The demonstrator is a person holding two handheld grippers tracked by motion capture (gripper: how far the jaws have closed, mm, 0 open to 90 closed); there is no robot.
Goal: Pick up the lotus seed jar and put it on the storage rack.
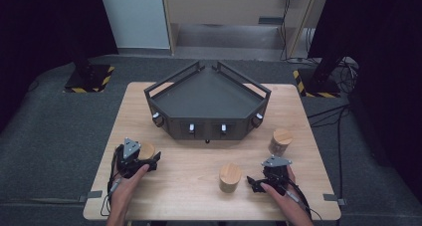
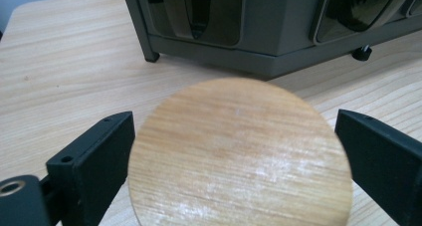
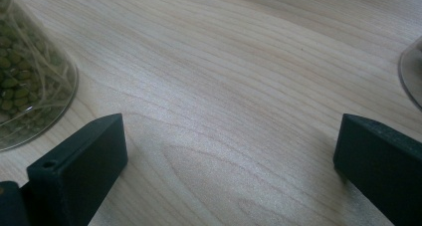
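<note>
High view: a pale wooden counter (image 1: 199, 161) stands on grey carpet in a dark-curtained room. At nine o'clock, the left tool (image 1: 149, 159) hangs over a wooden-lidded jar (image 1: 148, 149), its wide jaws either side of the lid without touching. At twelve o'clock sits a dark angular cabinet (image 1: 206, 104) with small knobbed drawers. Toward five o'clock stands a second lidded jar (image 1: 230, 177); just beside it the right tool (image 1: 253, 182) rests wide open, gripping nothing. At three o'clock, a third jar (image 1: 280, 141) holds green beans.

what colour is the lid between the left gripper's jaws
Light brown wood grain, on the round wooden lid; clearest in the left gripper view.
</note>
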